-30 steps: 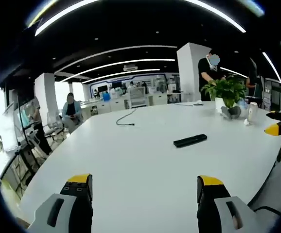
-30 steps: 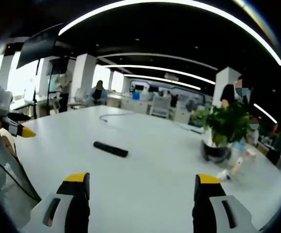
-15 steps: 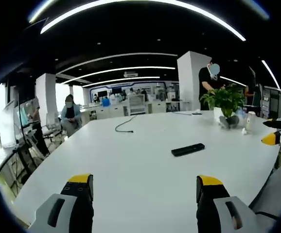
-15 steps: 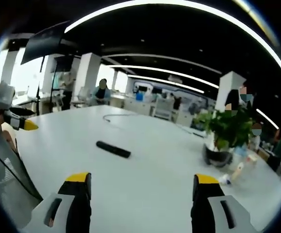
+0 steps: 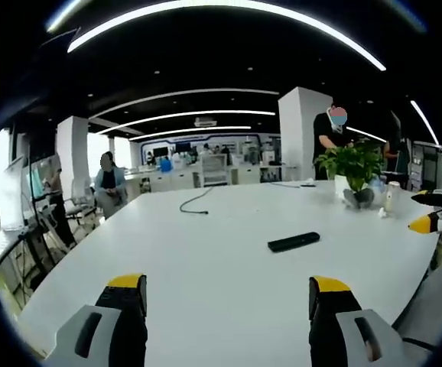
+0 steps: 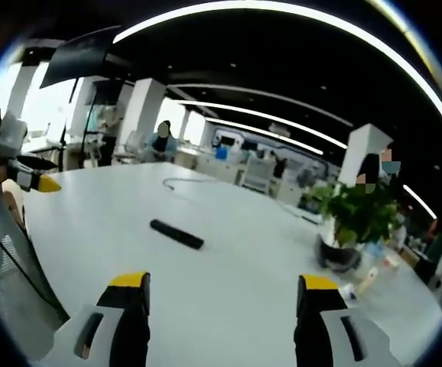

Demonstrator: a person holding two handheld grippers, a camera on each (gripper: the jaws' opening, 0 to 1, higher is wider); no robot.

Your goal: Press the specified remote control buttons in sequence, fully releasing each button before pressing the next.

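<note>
Lying flat on the white table (image 5: 206,252), well ahead of both grippers and touched by neither: a black remote (image 5: 294,242). Left gripper (image 5: 229,294) spread wide with nothing between the fingers (image 5: 126,294); right gripper (image 6: 222,294) likewise wide and empty. Beyond the remote, a potted plant (image 6: 351,225) off to the right and a black cable (image 5: 194,202) farther back.

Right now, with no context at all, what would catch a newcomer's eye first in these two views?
The black remote control, lying alone on the big white table, with nothing touching it. Next, the potted plant near the table's far edge, a small bottle beside it, and a loose black cable further back. Both the left gripper and right gripper hover short of the remote, jaws apart and empty.
</note>
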